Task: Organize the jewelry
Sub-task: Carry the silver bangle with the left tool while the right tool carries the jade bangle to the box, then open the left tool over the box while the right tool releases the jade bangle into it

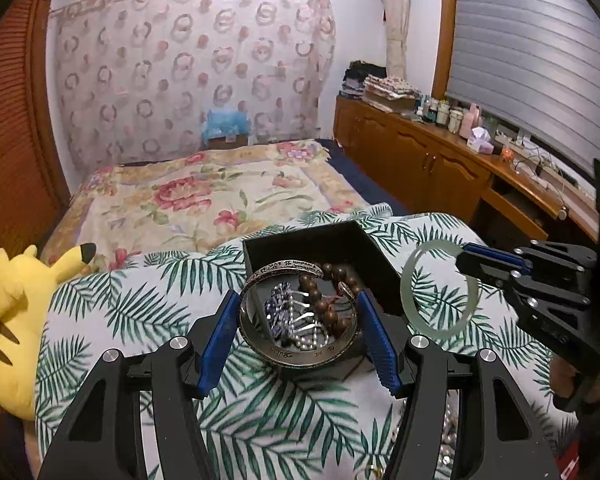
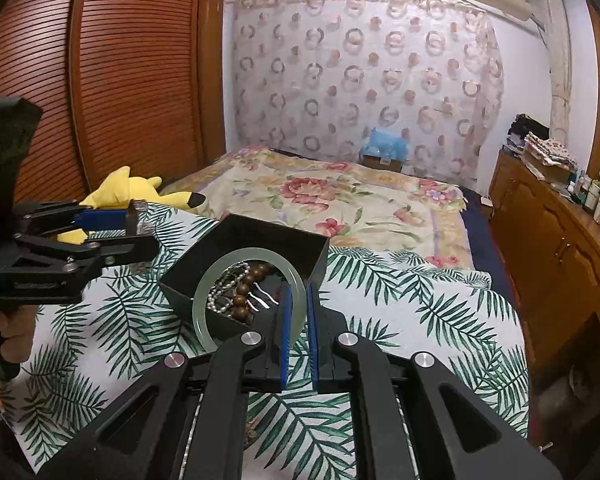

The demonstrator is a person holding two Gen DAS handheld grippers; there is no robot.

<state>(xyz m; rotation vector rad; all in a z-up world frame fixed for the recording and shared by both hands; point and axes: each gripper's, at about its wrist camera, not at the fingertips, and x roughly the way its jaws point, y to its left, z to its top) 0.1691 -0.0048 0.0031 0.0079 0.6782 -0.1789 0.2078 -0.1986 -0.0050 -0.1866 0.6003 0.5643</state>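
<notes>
My left fingers (image 1: 298, 316) gripped the silver bangle (image 1: 296, 312), my right fingers (image 2: 299, 320) pinched the jade bangle (image 2: 248, 300); each wanted a slow, level lowering into the black box (image 2: 316, 256).

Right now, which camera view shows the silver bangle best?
The left wrist view: the silver bangle sits large and central in the left gripper, over the black box. The right wrist view shows only a sliver of it.

A pale green jade bangle (image 2: 204, 300) hung at three o'clock of the black square box (image 1: 320, 240); the cloth (image 1: 140, 300) bore green palm fronds on white.
</notes>
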